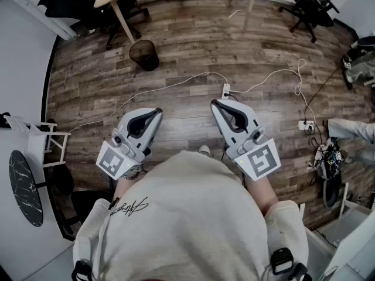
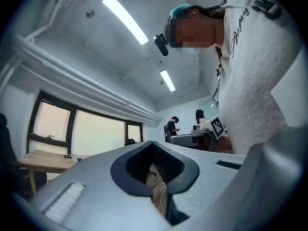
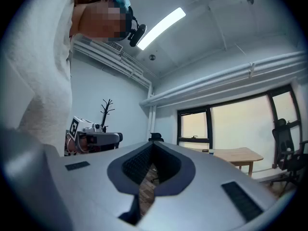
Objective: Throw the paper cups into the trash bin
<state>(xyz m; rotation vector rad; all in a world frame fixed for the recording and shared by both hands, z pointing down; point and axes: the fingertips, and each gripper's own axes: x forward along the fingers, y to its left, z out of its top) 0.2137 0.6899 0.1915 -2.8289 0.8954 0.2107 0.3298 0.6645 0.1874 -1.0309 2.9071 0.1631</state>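
The left gripper (image 1: 157, 111) and right gripper (image 1: 215, 103) both have their jaws pressed together, holding nothing. The trash bin (image 1: 144, 54) stands on the wooden floor (image 1: 193, 45) beside a table leg (image 1: 124, 22). I can't read the cursive shirt print (image 1: 128, 206).

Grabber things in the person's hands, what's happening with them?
A person stands on the wooden floor, holding the left gripper and the right gripper out in front. Both are shut with nothing in them. A dark trash bin stands further ahead by a table leg. No paper cups show in any view, so nothing is being thrown away yet.
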